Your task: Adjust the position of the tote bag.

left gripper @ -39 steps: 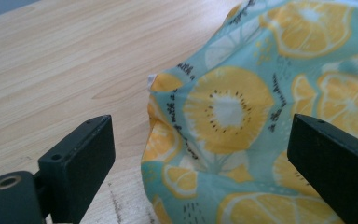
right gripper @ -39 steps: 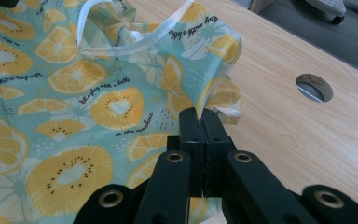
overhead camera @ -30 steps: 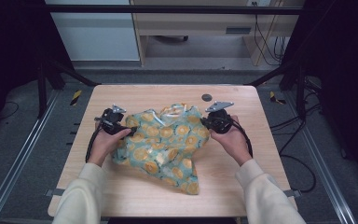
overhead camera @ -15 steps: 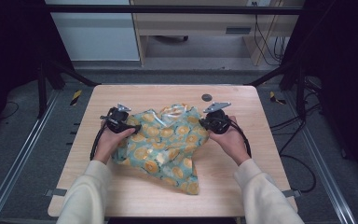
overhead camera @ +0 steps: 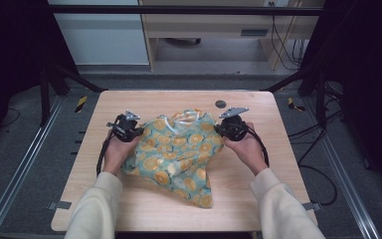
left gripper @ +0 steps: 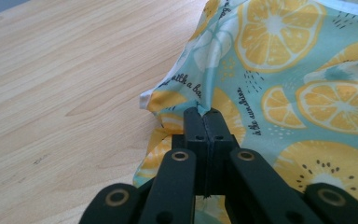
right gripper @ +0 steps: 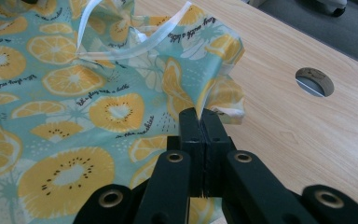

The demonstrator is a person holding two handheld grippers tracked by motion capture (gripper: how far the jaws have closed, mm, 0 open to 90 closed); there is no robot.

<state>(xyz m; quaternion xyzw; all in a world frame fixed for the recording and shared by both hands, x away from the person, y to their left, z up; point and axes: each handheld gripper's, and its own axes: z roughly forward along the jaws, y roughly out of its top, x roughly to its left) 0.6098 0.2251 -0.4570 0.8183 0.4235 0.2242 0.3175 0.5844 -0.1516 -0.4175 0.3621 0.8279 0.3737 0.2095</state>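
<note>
A teal cloth (overhead camera: 179,152) printed with orange and lemon slices lies crumpled on the wooden table (overhead camera: 278,129), with white straps (overhead camera: 186,117) at its far edge. My left gripper (overhead camera: 138,132) has just been closing and is shut on the cloth's left edge; in the left gripper view its jaws (left gripper: 204,114) pinch a fold of the cloth (left gripper: 307,79). At the cloth's right edge my right gripper (overhead camera: 219,130) is shut on the fabric. The right gripper view shows those jaws (right gripper: 199,114) clamping a fold of cloth (right gripper: 74,93) near its white hem.
A round cable hole (overhead camera: 221,104) sits in the table behind the right gripper, also seen as the hole (right gripper: 314,82) in the right gripper view. Bare wood (left gripper: 65,84) lies to the left of the cloth. Metal frame rails run along both sides of the table.
The left gripper moved right onto the cloth's left edge and closed on it. The right gripper stayed shut on the right edge.
</note>
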